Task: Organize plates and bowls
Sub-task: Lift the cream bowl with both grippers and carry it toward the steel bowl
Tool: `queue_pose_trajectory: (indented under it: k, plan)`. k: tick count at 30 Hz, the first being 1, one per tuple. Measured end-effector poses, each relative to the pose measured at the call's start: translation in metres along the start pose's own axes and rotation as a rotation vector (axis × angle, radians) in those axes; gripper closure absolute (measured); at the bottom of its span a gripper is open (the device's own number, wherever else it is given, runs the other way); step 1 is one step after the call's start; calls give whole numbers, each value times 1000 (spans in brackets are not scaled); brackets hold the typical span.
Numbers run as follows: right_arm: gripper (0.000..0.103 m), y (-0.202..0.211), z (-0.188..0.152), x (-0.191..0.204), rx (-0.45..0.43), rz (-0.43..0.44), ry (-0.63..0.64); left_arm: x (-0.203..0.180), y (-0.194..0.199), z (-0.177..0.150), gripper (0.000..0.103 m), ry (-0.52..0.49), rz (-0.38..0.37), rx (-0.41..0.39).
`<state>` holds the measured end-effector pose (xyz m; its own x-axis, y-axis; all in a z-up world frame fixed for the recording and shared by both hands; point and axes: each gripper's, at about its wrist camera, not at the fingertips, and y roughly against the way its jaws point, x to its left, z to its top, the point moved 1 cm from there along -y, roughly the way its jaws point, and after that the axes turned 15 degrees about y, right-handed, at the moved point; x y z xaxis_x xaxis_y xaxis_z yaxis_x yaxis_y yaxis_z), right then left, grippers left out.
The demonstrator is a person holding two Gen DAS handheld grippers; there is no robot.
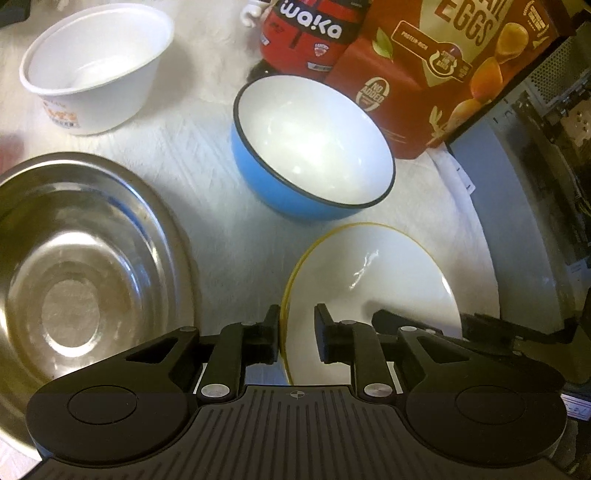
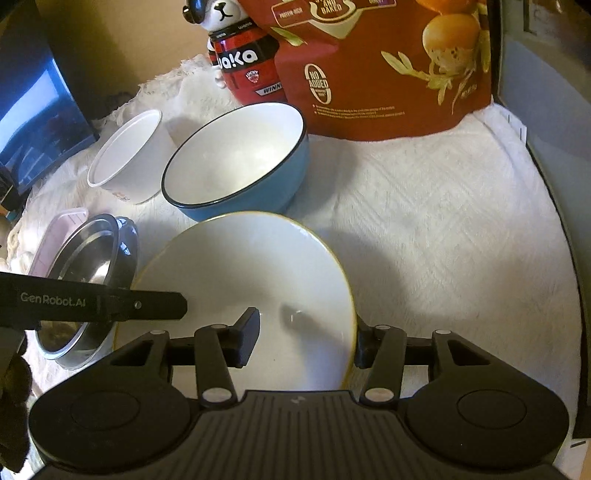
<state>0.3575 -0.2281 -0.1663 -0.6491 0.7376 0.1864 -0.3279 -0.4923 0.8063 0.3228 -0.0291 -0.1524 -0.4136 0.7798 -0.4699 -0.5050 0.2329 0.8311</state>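
A white plate with a yellow rim [image 1: 369, 280] [image 2: 243, 277] lies on the white cloth. My left gripper [image 1: 296, 334] is open and straddles the plate's left rim. My right gripper [image 2: 304, 339] is open and straddles the plate's right rim; its fingers show at the right of the left wrist view [image 1: 476, 325]. A blue bowl with a white inside [image 1: 314, 147] [image 2: 236, 158] stands just behind the plate. A steel bowl [image 1: 74, 288] [image 2: 88, 258] sits to the left. A white paper bowl [image 1: 96, 70] [image 2: 129, 155] is at the back left.
A red snack bag [image 1: 443, 74] [image 2: 388, 66] and a red and white bear figure [image 1: 306, 29] [image 2: 240, 59] stand behind the bowls. A pink-lidded box [image 2: 55, 236] lies behind the steel bowl. A dark screen [image 2: 37, 122] stands at the far left. The table edge runs down the right side.
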Motion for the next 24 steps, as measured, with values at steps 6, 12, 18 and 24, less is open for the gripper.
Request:
queue_pose_trajectory:
  k: [6,12,18,24]
  plan:
    - [53,-2,-1,1,13,4,-2,-6,-11,0,81,-24,51,35]
    - [52,-4,-2,3,22,3,-12,-4,-25,-5,81,-12,70,123]
    - [52,-5,-3,11,24,32,-15,-1,-16,-7,80,-44,100,100]
    - [52,-7,-3,20,26,40,19,6,-12,-9,80,-43,125,97]
